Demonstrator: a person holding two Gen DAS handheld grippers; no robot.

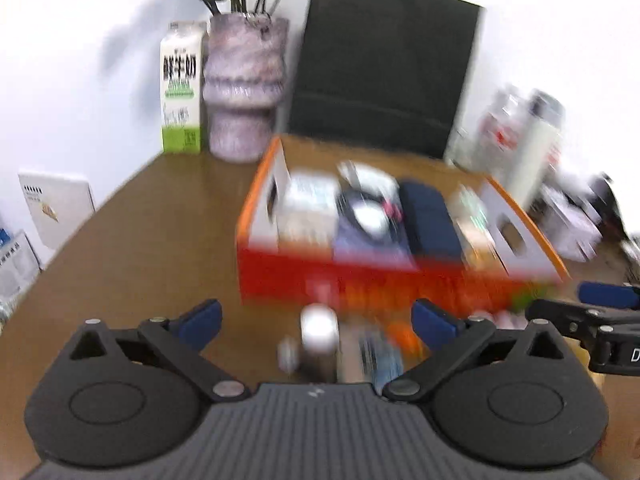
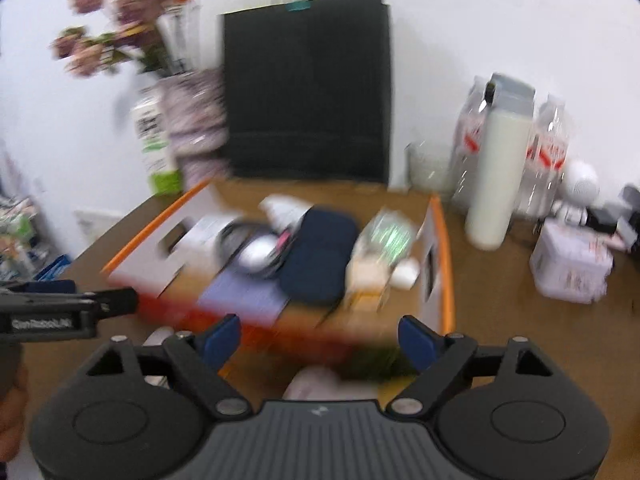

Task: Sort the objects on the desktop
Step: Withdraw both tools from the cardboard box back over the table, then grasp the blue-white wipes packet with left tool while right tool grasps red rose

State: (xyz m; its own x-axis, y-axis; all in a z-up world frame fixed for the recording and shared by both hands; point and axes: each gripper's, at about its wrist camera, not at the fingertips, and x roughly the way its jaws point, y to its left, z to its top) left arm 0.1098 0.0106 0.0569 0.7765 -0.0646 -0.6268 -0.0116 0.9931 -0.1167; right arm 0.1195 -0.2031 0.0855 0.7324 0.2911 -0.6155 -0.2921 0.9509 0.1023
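Note:
An orange cardboard box (image 1: 360,276) sits on the brown desk (image 1: 152,240), holding a dark blue case (image 1: 430,220), a black cable coil and small packages. It also shows in the right wrist view (image 2: 446,240) with the blue case (image 2: 320,256). Both views are motion-blurred. My left gripper (image 1: 316,320) is open and empty, above small blurred items, one a silver can (image 1: 318,340), in front of the box. My right gripper (image 2: 320,340) is open and empty at the box's near edge, over a pale pink item (image 2: 312,384).
At the back stand a black paper bag (image 1: 384,76), a mottled pink vase (image 1: 244,92) with flowers and a milk carton (image 1: 182,88). On the right are a white flask (image 2: 500,172), clear bottles (image 2: 552,148) and a tissue pack (image 2: 572,264).

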